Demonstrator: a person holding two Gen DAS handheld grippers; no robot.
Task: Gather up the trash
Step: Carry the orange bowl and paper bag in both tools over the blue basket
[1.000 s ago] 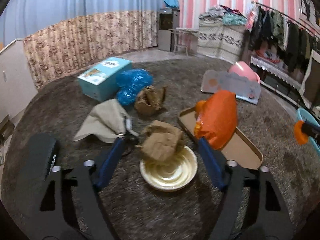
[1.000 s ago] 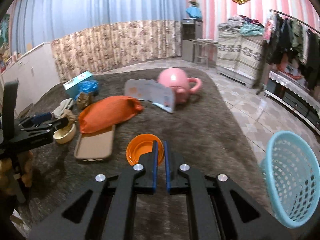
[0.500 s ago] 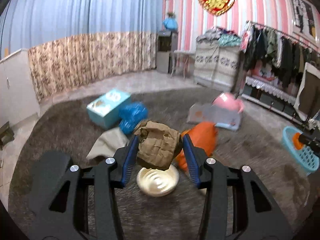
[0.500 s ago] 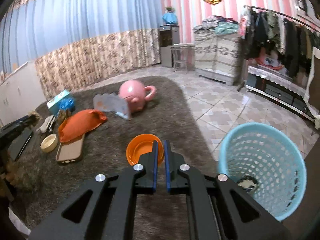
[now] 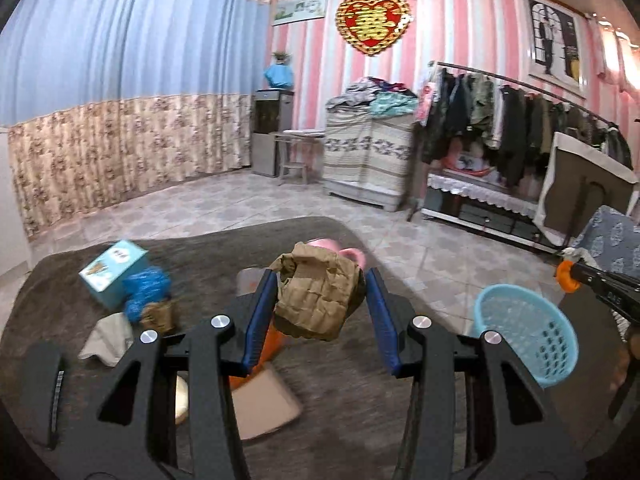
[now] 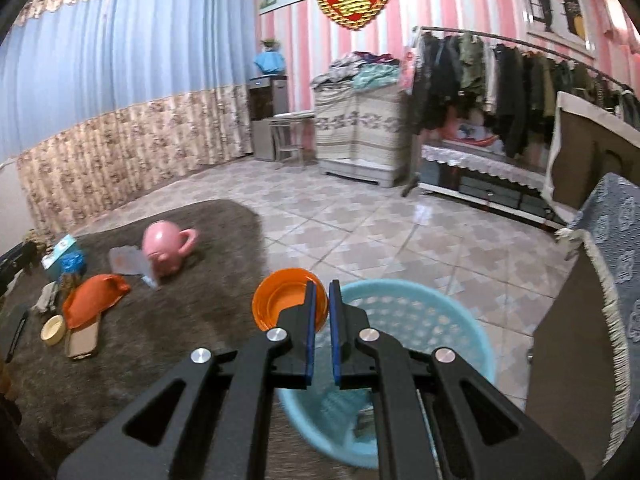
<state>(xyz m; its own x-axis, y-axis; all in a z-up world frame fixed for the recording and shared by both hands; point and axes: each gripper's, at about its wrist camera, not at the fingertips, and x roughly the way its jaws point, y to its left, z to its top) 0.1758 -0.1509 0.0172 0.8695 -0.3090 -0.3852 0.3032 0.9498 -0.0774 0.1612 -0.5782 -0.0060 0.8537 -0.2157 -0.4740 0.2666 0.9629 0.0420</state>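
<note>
1. The left gripper [image 5: 322, 300] has its fingers clamped on a crumpled brown paper wad [image 5: 318, 298], held clear above the grey rug [image 5: 200, 248]. The light-blue basket [image 5: 528, 332] stands at about 3 o'clock from the wad in the left wrist view, well apart.
2. The right gripper [image 6: 322, 320] has its fingers nearly together on the rim of an orange bowl [image 6: 280, 304], which hangs at the basket's [image 6: 440, 328] 10 o'clock edge in the right wrist view.
3. To do this step well, I would bring the bowl fully over the basket mouth before letting go, since it now overlaps only the rim; then swing the wad over and drop it from directly above, so the light paper does not drift out.
4. Against a second ago: the wad lay on a cream dish on the rug between wide fingers; now it is gripped and lifted. The basket, then off at the right wrist view's 4 o'clock edge, now sits directly under the right gripper.
</note>
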